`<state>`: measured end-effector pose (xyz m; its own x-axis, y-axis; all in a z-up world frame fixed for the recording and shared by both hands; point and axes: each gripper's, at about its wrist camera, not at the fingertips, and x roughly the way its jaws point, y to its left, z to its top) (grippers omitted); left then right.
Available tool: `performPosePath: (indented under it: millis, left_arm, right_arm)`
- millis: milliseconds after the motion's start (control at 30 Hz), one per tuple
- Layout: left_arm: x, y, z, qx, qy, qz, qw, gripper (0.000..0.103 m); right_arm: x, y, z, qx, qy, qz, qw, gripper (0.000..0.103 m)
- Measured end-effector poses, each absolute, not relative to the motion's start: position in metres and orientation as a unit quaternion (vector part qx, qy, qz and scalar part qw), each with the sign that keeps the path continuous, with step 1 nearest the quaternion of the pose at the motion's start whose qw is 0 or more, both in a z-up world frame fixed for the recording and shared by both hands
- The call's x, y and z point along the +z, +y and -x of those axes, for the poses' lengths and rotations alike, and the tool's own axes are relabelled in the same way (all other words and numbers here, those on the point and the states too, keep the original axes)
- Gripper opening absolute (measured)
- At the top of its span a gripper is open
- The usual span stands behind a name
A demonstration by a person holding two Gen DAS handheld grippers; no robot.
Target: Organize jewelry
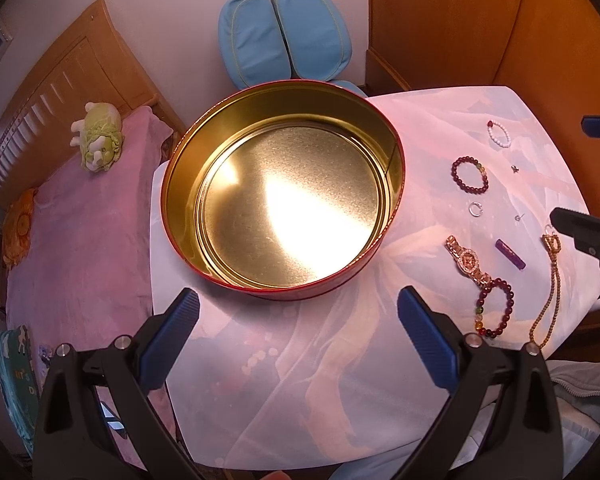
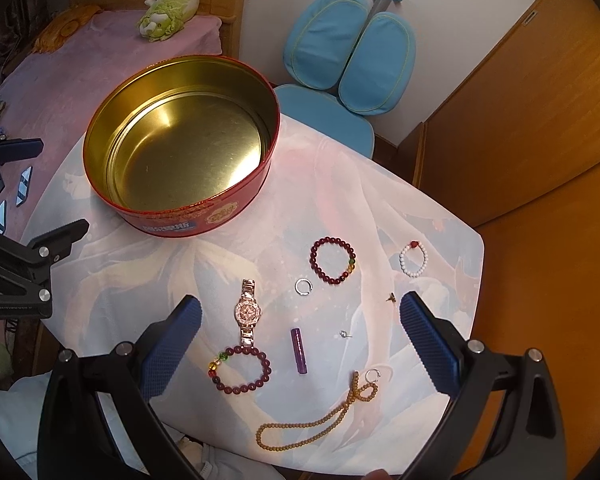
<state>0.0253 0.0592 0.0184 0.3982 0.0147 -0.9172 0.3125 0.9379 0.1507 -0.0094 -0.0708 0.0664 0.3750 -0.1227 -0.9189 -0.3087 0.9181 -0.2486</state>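
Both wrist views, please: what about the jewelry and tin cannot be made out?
- Tiny dark charm, both views: too small to identify.
- Stud: too small for detail.
- Tin label, right view: blurred; left view shows none of it.
- Watch dial: unreadable.

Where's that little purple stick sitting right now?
In the right wrist view, the purple stick lies on the cloth-covered table, between the gold watch and a tiny stud earring.

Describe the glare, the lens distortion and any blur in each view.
Left wrist view: a bright white glare patch washes out the floor of the tin; the fisheye bends the bed and darkens the corners. Right wrist view: the tin shows only a soft sheen, the watch and bracelets read sharp, and the cupboard edges bow.
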Motion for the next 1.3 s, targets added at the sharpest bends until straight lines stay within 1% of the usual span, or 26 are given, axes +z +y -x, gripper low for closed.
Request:
performPosePath:
  millis: [967,1067,1167,1300]
  left_arm:
    - [0.015,0.054,-0.027,-0.09,0.548,-0.155,0.817,0.096]
    - [0.017,0.052,-0.028,-0.094,0.546,-0.144,0.82,0.096]
    - [0.024,0.048,-0.028,-0.109,0.535,-0.111,0.831,0.096]
    - [0.029,0.028,-0.027,-0.169,0.527,-0.072,0.83,0.096]
  right_arm:
    - [0.062,-0.078,0.006,0.057,0.558,0.189,0.806,0.1]
    - [0.066,-0.087,0.009,0.053,0.544,0.188,0.816,0.1]
    - [0.074,-0.11,0.012,0.036,0.533,0.163,0.83,0.1]
    - [0.067,-0.164,0.015,0.007,0.551,0.075,0.831,0.1]
